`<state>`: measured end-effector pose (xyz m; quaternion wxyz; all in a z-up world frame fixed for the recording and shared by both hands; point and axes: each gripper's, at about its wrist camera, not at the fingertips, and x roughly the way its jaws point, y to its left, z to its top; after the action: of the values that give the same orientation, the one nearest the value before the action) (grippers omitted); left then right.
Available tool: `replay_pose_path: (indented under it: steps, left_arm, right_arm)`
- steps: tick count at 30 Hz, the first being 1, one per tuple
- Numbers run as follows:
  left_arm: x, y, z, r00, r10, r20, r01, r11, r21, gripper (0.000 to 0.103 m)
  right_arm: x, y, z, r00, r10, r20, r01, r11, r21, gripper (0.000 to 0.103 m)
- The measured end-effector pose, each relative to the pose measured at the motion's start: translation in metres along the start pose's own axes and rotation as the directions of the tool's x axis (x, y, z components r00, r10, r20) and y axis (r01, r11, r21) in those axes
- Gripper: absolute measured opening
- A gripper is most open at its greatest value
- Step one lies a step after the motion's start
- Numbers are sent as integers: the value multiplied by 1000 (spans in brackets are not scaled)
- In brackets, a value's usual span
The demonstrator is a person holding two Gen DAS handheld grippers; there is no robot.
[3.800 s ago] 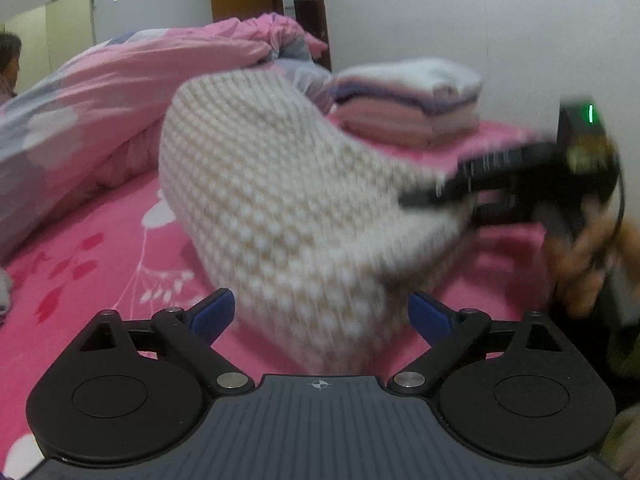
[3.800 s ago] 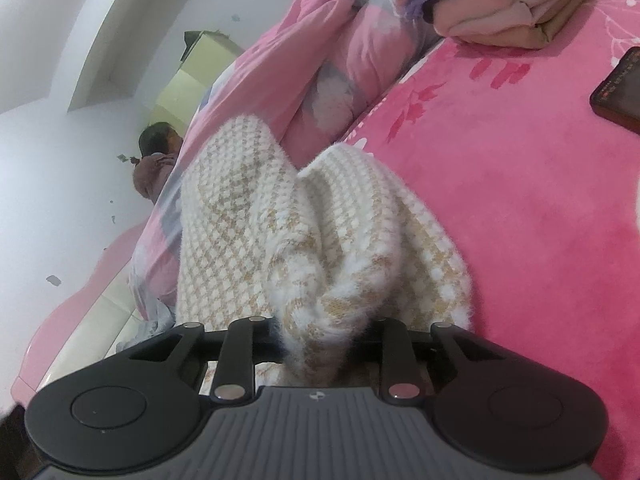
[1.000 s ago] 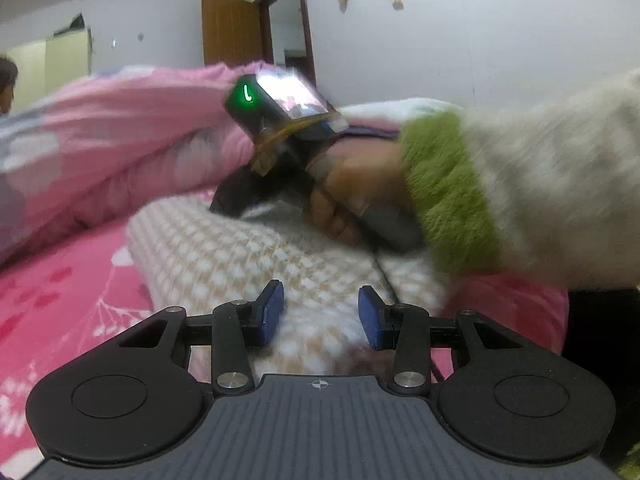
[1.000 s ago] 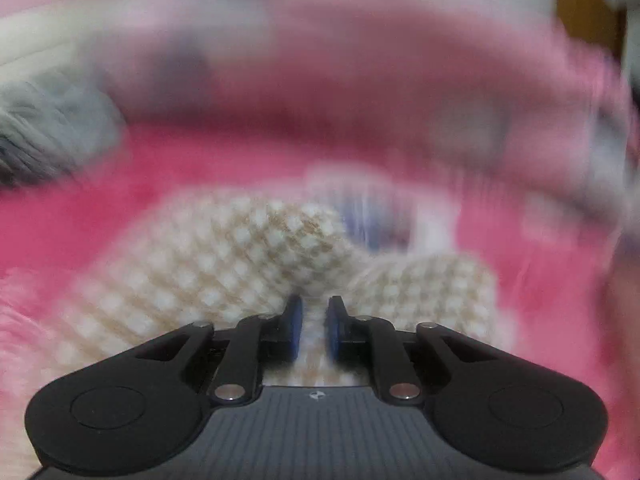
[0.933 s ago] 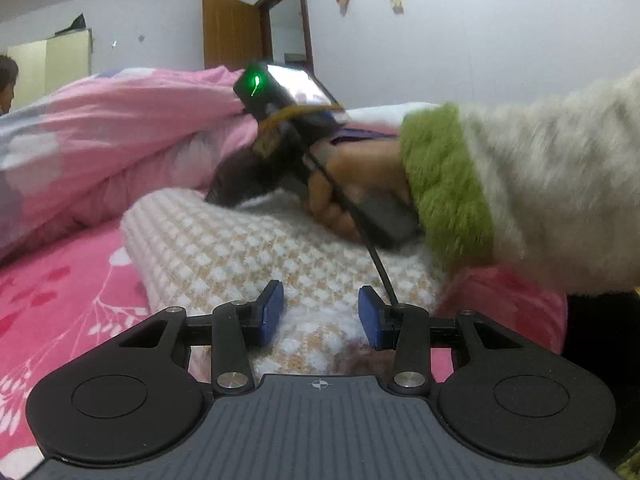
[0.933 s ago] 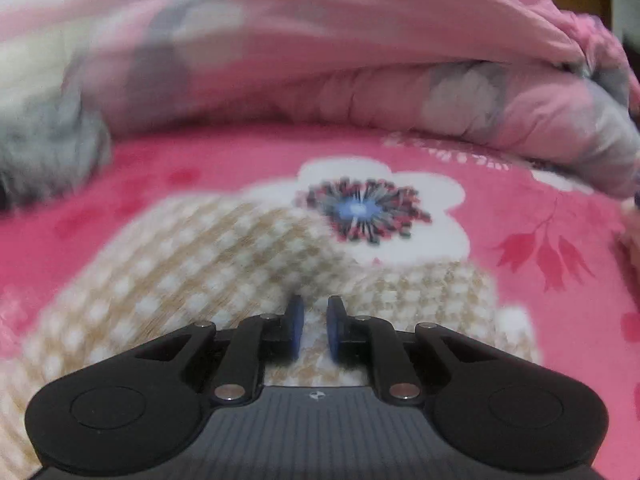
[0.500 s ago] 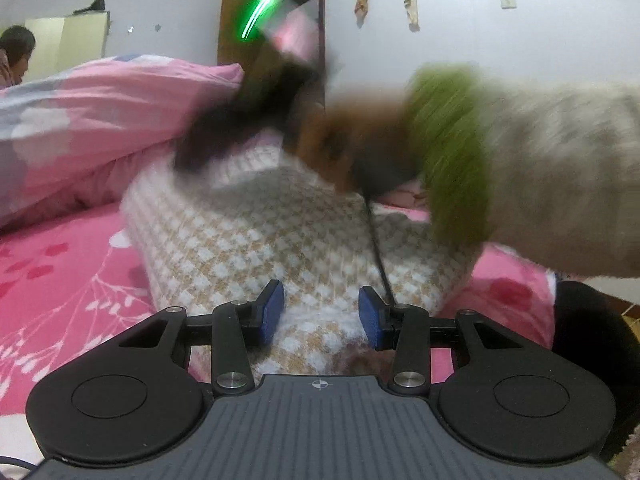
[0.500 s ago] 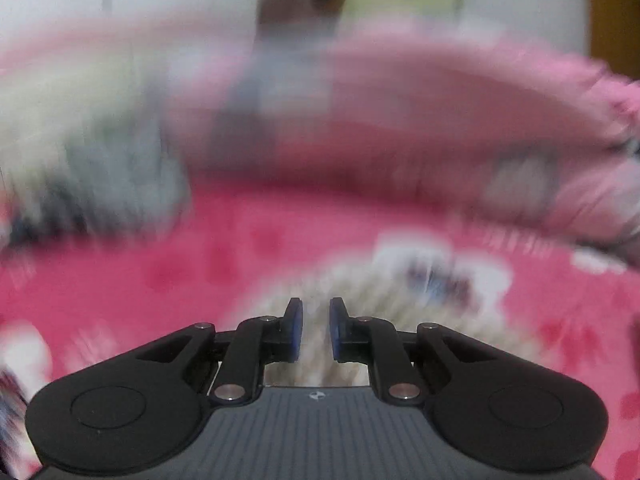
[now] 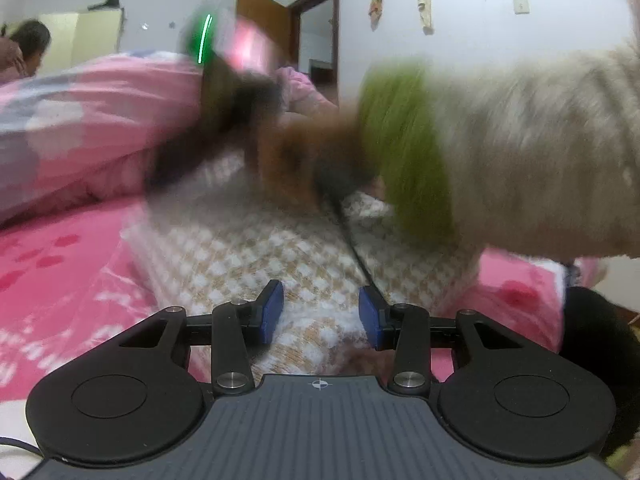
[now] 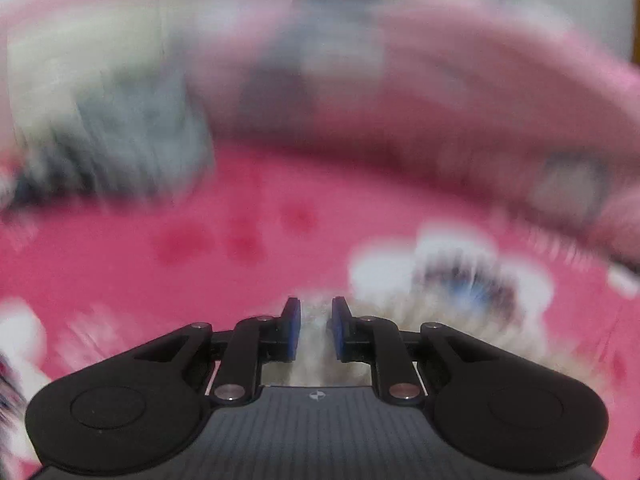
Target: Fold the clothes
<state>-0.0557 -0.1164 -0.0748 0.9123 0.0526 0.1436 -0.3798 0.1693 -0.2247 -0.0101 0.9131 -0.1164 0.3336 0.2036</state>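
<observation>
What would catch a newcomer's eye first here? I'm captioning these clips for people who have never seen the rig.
The checked cream-and-tan knit lying folded on the pink floral bedspread, dead centre in the left wrist view. Above it sweeps a blurred sleeve with a green cuff, carrying the right gripper, whose blue pads pinch a tuft of the knit. The left gripper has knit between its pads.

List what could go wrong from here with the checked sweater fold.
1. The right gripper pinches only a small tuft of the checked sweater; it may slip out mid-move.
2. The left gripper has knit between its pads, but whether it grips is unclear; that corner may drag and undo the fold.
3. The right gripper's cable trails across the sweater and could snag.
</observation>
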Motion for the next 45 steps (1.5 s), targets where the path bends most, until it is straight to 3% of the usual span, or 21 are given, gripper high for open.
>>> replay_pose_path:
  steps: [2,6,9,12,17,19,22,25,27,28,30,34,36,39,42,45]
  left_arm:
    - [-1,0,1,1000,3,2,-3,1000,-5,41]
    - [-7,-1,1,1000,2,2,-2,1000,-13,41]
    - [-10,2,3,1000,-10,1,10,999,-44,41]
    - [-9,3,4,1000,-10,-1,10,999,-46,41]
    - [-9,7,5,1000,2,-17,-3,998,-58,41]
    - [-12,7,7,1000,-4,-27,2,997,-76,41]
    - [-18,5,8,1000,-14,-28,12,997,-73,41]
    - [-19,4,6,1000,-10,-29,9,998,-61,42]
    - [-17,3,6,999,-13,-37,10,998,-58,42]
    - [-16,2,6,999,-13,-40,11,999,-53,42]
    - [-15,1,6,999,-13,-41,11,999,-41,42]
    - [-16,-1,6,999,-12,-42,11,1000,-25,43]
    - [-16,-1,4,999,-13,-38,12,1000,-21,43]
    - [-15,-1,3,999,-18,-39,17,1000,-19,47]
    - [-15,-4,3,999,-23,-44,23,1000,4,47]
    - [-21,-3,3,999,-39,-36,39,999,-11,47]
  right_arm:
    - [27,-6,-16,1000,2,-9,-2,999,37,14]
    - [18,-1,-12,1000,-26,6,26,999,21,15]
    - [-20,5,1,998,-18,56,17,999,28,18]
    - [-66,10,5,989,57,139,-62,998,31,18]
    - [-21,13,-51,995,26,100,-25,1000,-9,18]
    - [-20,21,-47,993,6,115,-1,999,-36,18]
    - [-39,23,-34,995,-11,99,14,1000,-25,19]
    - [-93,20,-26,989,29,147,-29,1000,-1,20]
    - [-101,23,-35,994,28,102,-24,999,-42,21]
    - [-82,25,-49,1000,3,2,-3,998,-66,21]
    - [-65,26,-78,1000,-11,29,13,995,-100,21]
    - [-80,26,-49,998,-25,-59,21,997,-74,20]
    - [-106,29,-35,999,1,-48,-4,997,-75,21]
    - [-110,43,-40,997,41,-60,-48,991,-124,21]
    - [-70,44,-72,994,-10,-109,-8,987,-162,21]
    - [-100,41,-54,992,-11,-122,-3,993,-117,22]
